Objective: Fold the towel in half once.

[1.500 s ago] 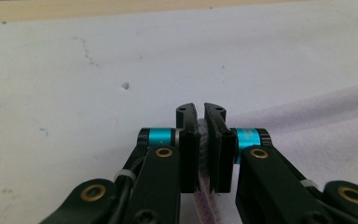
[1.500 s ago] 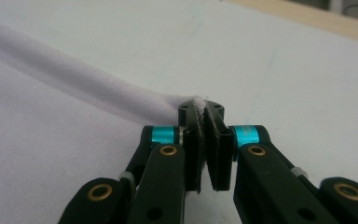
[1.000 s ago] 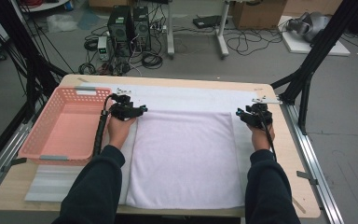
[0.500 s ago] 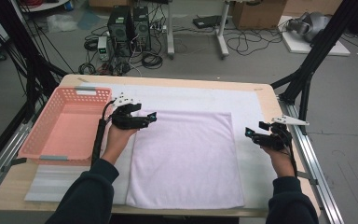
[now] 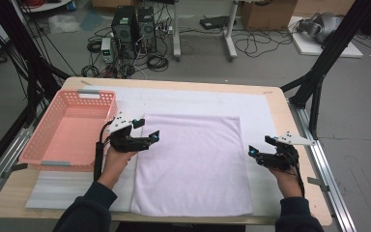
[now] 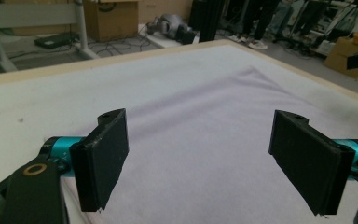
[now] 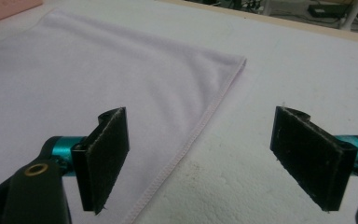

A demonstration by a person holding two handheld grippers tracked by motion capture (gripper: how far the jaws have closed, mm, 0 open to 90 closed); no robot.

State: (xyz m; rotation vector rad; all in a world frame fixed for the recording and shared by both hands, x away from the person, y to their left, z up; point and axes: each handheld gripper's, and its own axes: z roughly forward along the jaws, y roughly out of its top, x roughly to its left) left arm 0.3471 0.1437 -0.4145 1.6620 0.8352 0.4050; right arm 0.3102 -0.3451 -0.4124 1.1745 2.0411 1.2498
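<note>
A lavender towel [image 5: 193, 159] lies flat on a white mat [image 5: 261, 106] that covers the table. My left gripper [image 5: 147, 129] hovers over the towel's left edge, open, with nothing between its pads. Its jaws have just been opening wide, then easing in a touch. In the left gripper view the towel [image 6: 205, 140] spreads beneath the left gripper [image 6: 200, 121]. My right gripper [image 5: 261, 146] hangs just off the towel's right edge; its jaws have just been opening. In the right gripper view the towel's hemmed edge [image 7: 200, 130] runs under the right gripper [image 7: 203, 116], touching neither pad.
A pink plastic basket [image 5: 70, 133] stands on the table's left side, close to my left hand. Black frame posts [image 5: 319, 82] rise at the right rear. Computers and cables [image 5: 135, 29] lie on the floor beyond the far edge.
Both grippers have let go of the towel's far corners, opened, and drawn back toward the person along its sides. The right one also swung out to the right.
</note>
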